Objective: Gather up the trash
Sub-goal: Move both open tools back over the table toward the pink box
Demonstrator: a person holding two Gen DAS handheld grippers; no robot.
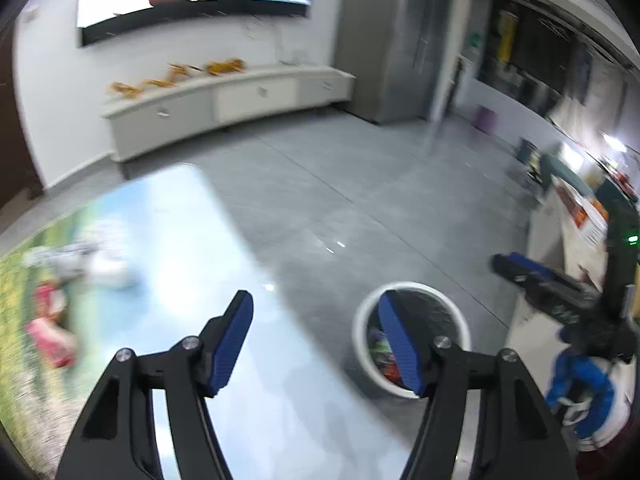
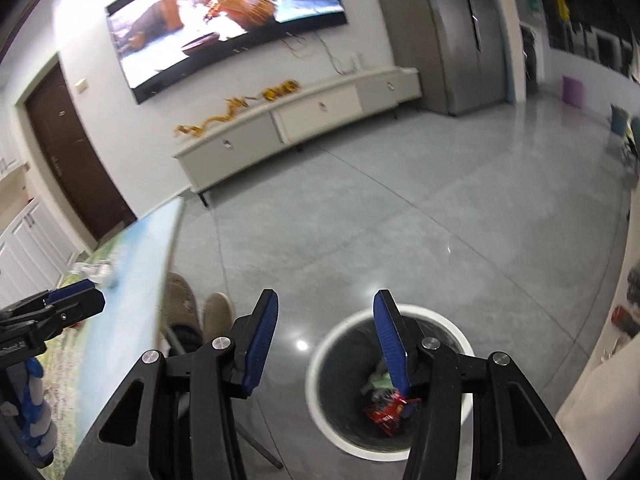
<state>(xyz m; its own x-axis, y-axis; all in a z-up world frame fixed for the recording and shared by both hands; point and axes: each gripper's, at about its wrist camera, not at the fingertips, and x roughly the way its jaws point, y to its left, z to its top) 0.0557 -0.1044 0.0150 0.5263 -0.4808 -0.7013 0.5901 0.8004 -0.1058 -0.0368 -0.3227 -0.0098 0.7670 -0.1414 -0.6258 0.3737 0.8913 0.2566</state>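
Bin [image 2: 320, 408] on grey floor [image 2: 400, 220]

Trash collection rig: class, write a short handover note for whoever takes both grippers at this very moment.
Left gripper: open, empty, above the table edge.
Right gripper: open, empty, over the white-rimmed trash bin on the floor.
Done: red wrapper and other scraps lie in the bin.
Left: pink and red litter and some pale crumpled pieces remain on the table; the view is blurred, so check what they are, then carry them to the bin.
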